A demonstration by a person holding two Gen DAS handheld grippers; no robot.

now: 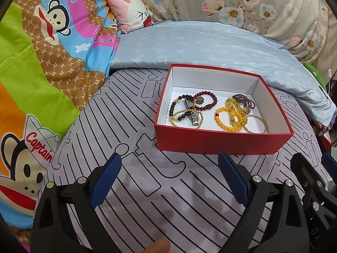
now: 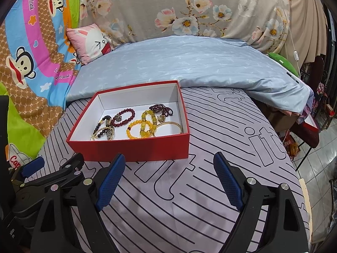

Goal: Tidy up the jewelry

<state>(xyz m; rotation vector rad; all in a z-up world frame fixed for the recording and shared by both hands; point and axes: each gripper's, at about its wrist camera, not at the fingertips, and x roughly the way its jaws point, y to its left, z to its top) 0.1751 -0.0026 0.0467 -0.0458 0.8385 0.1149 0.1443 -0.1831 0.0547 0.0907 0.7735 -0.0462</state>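
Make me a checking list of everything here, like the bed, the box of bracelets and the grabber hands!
Surface: striped bed sheet, box resting on it.
Job's things: red box, lid off, holding beaded bracelets, a gold bangle and a metal watch.
Clutter: bunny pillow, blue quilt, cartoon blanket.
Grippers: left gripper and right gripper both open, empty, short of the box.
Cables: white cord with switch.
Surroundings: tiled floor at right.

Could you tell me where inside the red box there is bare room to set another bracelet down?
The red box has bare white floor along its far wall, behind the dark red bracelet. The near half is crowded: yellow bead bracelets, a gold bangle, tangled dark beads.
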